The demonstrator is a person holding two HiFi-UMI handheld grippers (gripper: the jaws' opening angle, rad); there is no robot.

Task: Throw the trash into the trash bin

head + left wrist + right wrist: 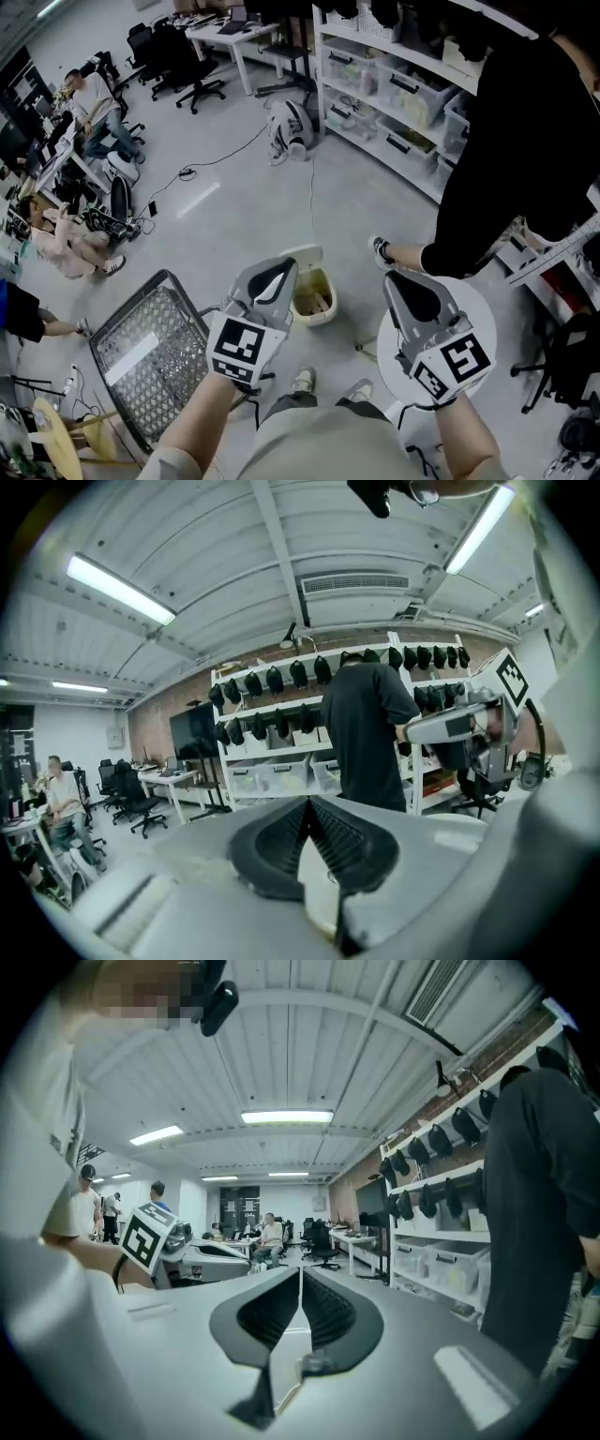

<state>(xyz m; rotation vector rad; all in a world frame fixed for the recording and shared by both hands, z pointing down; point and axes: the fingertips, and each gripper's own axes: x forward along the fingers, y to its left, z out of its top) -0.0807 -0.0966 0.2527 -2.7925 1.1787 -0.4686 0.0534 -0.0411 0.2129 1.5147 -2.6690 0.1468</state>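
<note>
Now holding left gripper (277,272) and right gripper (412,283) aloft near the trash bin (314,318), both pressed together, empty.

Pale grey floor (244,202), white shelving (367,45) with plastic bins (417,94), black office chairs (192,70) by desks (230,33), ceiling strip lights (117,588).

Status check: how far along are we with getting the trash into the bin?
Done, it seems: the trash bin stands open with tan contents inside. In hand: nothing, since the left tool and right tool are both shut and empty. Left: no other trash is in view, so likely nothing.
</note>
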